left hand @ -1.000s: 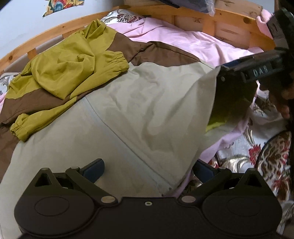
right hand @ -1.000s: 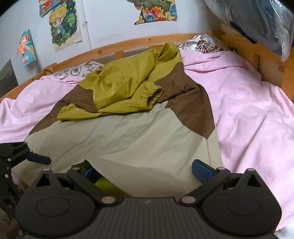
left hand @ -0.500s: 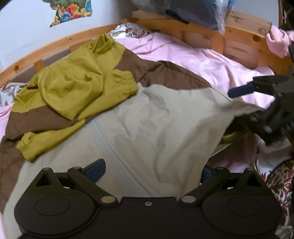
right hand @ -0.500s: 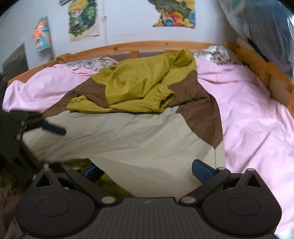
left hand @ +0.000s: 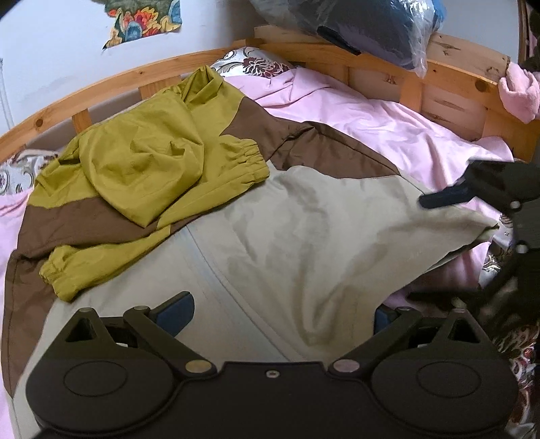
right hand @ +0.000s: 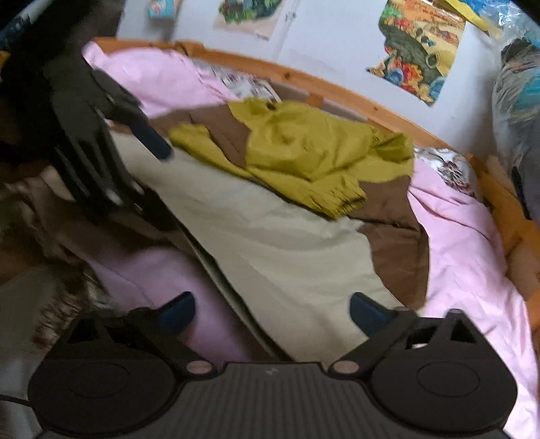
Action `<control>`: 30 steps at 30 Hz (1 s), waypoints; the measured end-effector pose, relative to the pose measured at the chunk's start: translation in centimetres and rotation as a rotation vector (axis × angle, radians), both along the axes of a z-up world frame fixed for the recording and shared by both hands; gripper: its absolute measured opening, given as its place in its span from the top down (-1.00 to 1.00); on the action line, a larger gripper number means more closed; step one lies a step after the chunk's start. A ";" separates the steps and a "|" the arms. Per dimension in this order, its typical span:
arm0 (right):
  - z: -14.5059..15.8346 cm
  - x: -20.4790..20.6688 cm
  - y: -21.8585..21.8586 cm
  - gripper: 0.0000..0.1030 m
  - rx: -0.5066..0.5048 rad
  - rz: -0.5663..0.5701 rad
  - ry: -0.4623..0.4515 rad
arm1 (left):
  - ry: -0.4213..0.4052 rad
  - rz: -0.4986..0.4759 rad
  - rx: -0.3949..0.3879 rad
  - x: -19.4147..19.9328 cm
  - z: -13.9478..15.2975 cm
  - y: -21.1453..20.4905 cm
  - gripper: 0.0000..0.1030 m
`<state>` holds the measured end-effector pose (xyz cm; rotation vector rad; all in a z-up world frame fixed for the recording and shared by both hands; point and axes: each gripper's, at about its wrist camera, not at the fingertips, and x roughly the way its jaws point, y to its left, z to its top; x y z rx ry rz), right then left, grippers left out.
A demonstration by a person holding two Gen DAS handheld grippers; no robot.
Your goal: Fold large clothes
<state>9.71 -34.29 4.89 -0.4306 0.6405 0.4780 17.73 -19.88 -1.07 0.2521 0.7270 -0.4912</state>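
Across the middle of the frame, on the bed (left hand: pixel 388 111), lies the jacket (left hand: pixel 303 229), its hem between the spread left tongs (left hand: pixel 280 310) and the closing right tongs (right hand: pixel 270 309), likely for the next fold.

A wooden bed frame (left hand: pixel 101 94) with a slatted pine rail curves around a bed covered by a pink sheet (left hand: pixel 371 121). A floral-patterned pillow (left hand: pixel 256 64) sits against the rail. Behind it, a pale wall (right hand: pixel 330 40) carries colourful cartoon posters (right hand: pixel 418 47). A clear plastic bag of dark bedding (left hand: pixel 364 23) rests on the frame's corner.
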 end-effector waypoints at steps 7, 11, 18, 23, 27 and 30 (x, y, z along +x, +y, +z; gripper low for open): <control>0.1 2.6 -3.4 0.61 0.220 -0.137 0.083 | 0.029 -0.022 -0.033 -1.8 -1.5 -1.2 -0.94; 1.1 2.6 -4.4 0.69 0.282 -0.150 0.016 | -0.027 0.003 0.086 -2.4 -2.6 -3.3 -0.90; 1.9 1.9 -4.4 0.79 0.292 -0.158 -0.063 | -0.058 0.112 0.139 -2.1 -2.1 -2.3 -0.56; 2.3 2.0 -5.3 0.79 0.314 -0.194 -0.081 | -0.066 0.178 0.158 -3.4 -0.9 1.9 -0.58; 2.4 2.3 -6.0 0.79 0.321 -0.229 -0.079 | -0.090 0.255 0.255 -4.8 -0.4 5.5 -0.58; 2.4 2.3 -6.1 0.79 0.313 -0.241 -0.084 | -0.076 0.339 0.279 -5.4 -0.2 8.2 -0.57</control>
